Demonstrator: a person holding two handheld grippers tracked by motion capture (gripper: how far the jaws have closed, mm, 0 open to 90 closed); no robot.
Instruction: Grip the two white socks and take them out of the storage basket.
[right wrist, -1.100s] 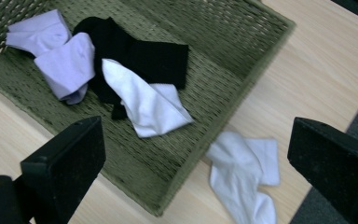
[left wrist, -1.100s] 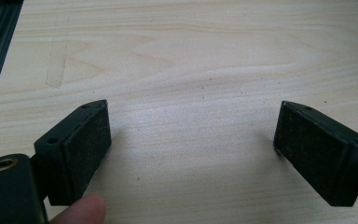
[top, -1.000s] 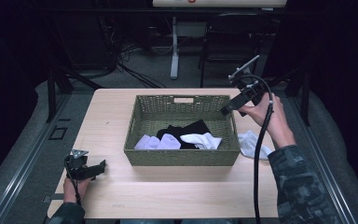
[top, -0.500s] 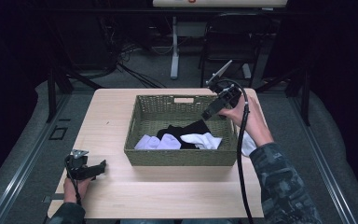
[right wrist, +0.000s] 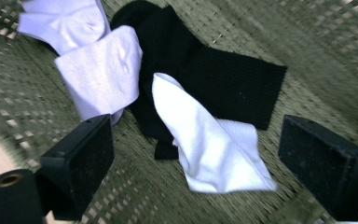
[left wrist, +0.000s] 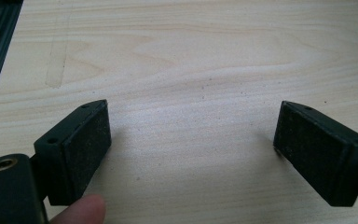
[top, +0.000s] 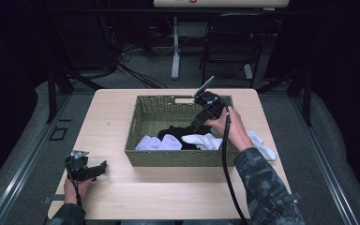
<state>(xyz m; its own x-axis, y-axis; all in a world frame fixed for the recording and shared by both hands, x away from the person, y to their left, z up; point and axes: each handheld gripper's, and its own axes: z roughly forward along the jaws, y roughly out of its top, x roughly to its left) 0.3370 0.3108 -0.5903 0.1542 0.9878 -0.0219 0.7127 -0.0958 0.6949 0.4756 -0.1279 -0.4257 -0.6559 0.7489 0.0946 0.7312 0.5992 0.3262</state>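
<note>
A woven basket (top: 145, 110) stands mid-table and holds white socks (top: 161, 142) and a black sock (top: 178, 131). My right gripper (top: 195, 126) hangs open inside the basket, tilted down over the socks. In the right gripper view its jaws stand wide apart above a white sock (right wrist: 205, 140) that lies across the black sock (right wrist: 223, 84), with more white socks (right wrist: 98, 70) to the left. My left gripper (top: 101, 167) rests open on the table near the front left corner; in the left gripper view bare wood (left wrist: 191, 93) lies between its jaws.
Another white sock (top: 262, 145) lies on the table (top: 112, 108) right of the basket, behind the right hand. A cable (top: 225, 164) trails from the right gripper down along the forearm. Chairs and cables stand on the dark floor beyond the table.
My right gripper has swung left from beyond the basket's right rim and dipped down into the basket over the socks. The left gripper has stayed put.
</note>
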